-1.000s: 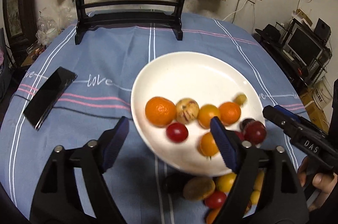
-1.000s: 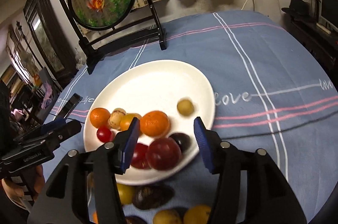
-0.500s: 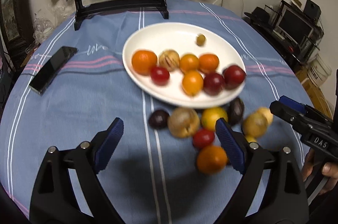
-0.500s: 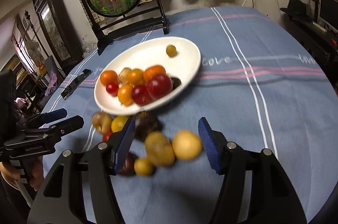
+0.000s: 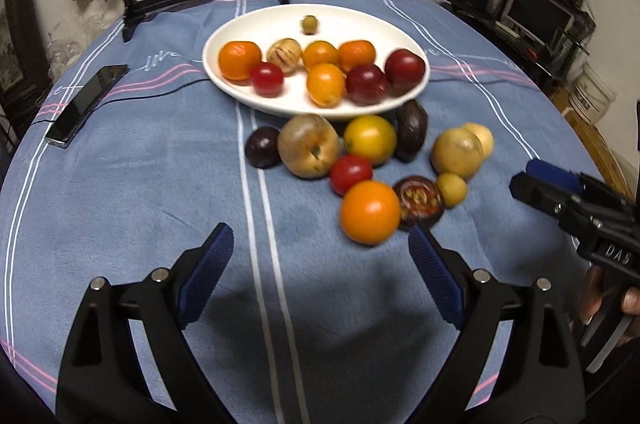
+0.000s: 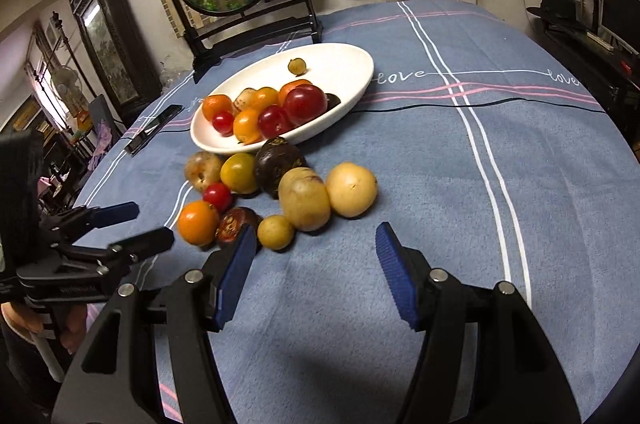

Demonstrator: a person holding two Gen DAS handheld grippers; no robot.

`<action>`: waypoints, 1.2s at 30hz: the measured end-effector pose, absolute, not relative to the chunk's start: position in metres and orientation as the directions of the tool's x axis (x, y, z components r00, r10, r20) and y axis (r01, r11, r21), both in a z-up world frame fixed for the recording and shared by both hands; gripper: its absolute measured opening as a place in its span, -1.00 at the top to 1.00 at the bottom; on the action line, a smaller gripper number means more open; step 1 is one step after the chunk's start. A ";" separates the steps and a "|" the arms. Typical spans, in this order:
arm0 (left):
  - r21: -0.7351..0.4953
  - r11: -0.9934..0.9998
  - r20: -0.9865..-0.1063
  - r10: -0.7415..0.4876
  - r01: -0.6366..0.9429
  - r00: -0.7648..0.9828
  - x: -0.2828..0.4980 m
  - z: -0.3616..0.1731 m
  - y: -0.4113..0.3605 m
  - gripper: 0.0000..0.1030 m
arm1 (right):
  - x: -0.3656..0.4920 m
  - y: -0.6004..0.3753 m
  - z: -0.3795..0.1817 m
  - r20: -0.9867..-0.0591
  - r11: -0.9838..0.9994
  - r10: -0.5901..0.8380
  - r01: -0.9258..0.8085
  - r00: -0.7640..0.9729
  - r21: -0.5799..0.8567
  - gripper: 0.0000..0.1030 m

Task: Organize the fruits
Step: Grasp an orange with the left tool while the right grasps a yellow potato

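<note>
- My left tongs (image 5: 320, 280) stand wide apart above the blue cloth of the table (image 5: 140, 184), with nothing between them.
- My right tongs (image 6: 316, 272) are parted about halfway and also grip nothing.
- Just ahead of both tongs lies a loose cluster of fruits (image 5: 368, 160) on the cloth; the orange (image 5: 370, 212) is nearest my left tongs, and a small yellow-green fruit (image 6: 275, 232) sits just past my right tongs' left pad.
- Beyond the cluster, the white plate (image 5: 224, 72) holds more fruit.
- A phone (image 5: 86, 104) lies far to the left.
</note>
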State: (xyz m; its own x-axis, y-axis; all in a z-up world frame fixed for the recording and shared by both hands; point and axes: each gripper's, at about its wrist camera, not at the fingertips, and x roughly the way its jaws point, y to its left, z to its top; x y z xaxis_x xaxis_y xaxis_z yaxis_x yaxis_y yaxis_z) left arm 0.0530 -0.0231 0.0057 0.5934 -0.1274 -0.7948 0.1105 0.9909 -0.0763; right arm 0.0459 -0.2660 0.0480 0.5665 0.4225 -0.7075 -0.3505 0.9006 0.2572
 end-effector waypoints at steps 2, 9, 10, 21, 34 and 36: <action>-0.055 0.991 -0.799 -0.117 0.122 0.590 0.052 0.000 -0.026 -0.76 | 0.044 -0.266 0.048 -0.705 0.898 0.426 -0.358 0.566 0.255 -0.23; -0.043 0.988 -0.822 -0.118 0.146 0.557 0.059 -0.015 -0.032 -0.75 | 0.042 -0.266 0.045 -0.707 0.891 0.440 -0.368 0.553 0.267 -0.23; -0.043 0.989 -0.824 -0.117 0.145 0.554 0.061 -0.018 -0.032 -0.75 | 0.042 -0.266 0.044 -0.708 0.890 0.442 -0.369 0.551 0.269 -0.23; -0.028 0.986 -0.836 -0.113 0.163 0.537 0.079 -0.025 -0.041 -0.35 | 0.044 -0.270 0.039 -0.708 0.885 0.456 -0.362 0.539 0.294 -0.23; -0.048 0.976 -0.829 -0.158 0.213 0.537 0.075 -0.019 -0.048 0.27 | 0.045 -0.261 0.036 -0.733 0.890 0.433 -0.379 0.524 0.255 -0.23; -0.052 0.977 -0.827 -0.157 0.204 0.540 0.071 -0.018 -0.043 0.27 | 0.045 -0.256 0.033 -0.751 0.897 0.408 -0.381 0.519 0.224 -0.23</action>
